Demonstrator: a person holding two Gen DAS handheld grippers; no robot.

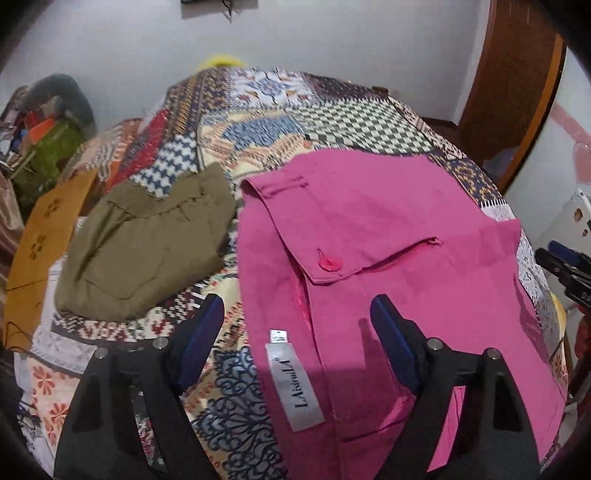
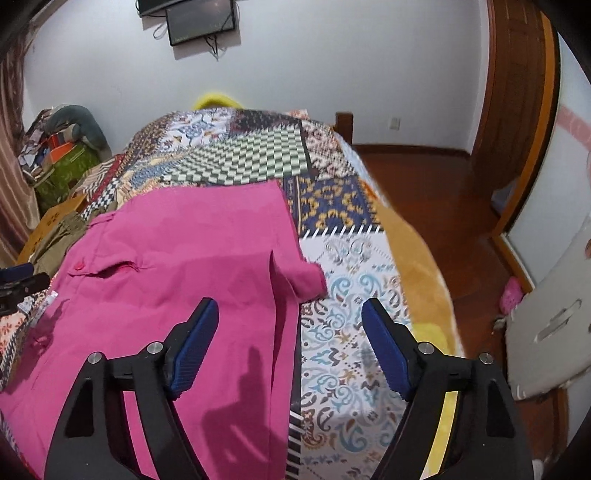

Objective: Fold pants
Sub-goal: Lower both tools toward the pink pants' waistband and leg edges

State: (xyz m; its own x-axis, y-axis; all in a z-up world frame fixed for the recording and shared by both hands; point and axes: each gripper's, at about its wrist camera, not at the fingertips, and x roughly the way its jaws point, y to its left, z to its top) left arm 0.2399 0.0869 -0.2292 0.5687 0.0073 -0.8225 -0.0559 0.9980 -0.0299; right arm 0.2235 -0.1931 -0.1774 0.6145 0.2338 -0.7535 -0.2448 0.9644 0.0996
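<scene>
I see the pink pants [image 1: 388, 236] lying flat on the patterned bedspread [image 1: 258, 110], waistband near me, fly flap open, pink button [image 1: 330, 264] and white label [image 1: 295, 384] exposed.

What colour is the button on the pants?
Bright pink, like the pants; the button shows best in the left wrist view.

Bedroom in a home. Bed w/ busy patchwork-print bedspread [image 2: 255, 151] fills most of the view; folded clothes lie on it. White walls, dark wall-mounted screen [image 2: 201, 20] w/ dangling cables, reddish wood floor [image 2: 424, 177], wooden door frame [image 2: 517, 92], pile of household clutter [image 1: 48, 122] in the left corner.
</scene>
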